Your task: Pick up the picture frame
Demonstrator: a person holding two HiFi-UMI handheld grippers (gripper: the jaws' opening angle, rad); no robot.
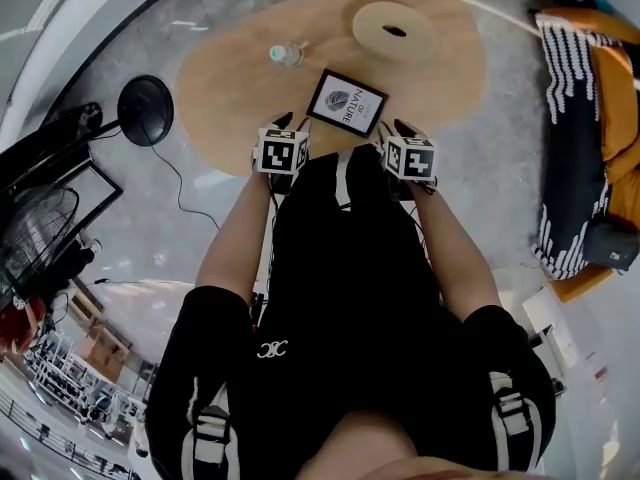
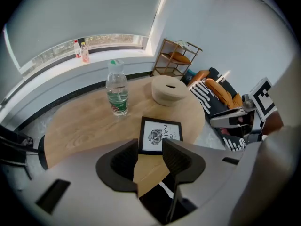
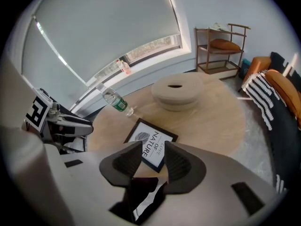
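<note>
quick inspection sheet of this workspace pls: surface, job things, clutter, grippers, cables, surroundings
surface: light wooden table, low and rounded
job's things: picture frame lying flat near the person's edge of the table, not held
clutter: water bottle standing upright; round beige container with a slot in its top; both apart from the frame
grippers: left gripper and right gripper both open, nothing between the jaws, frame just ahead of them
cables: black cable on the floor, running from a round black base
surroundings: striped blanket and orange cushions beside the table; wooden shelf; large window
</note>
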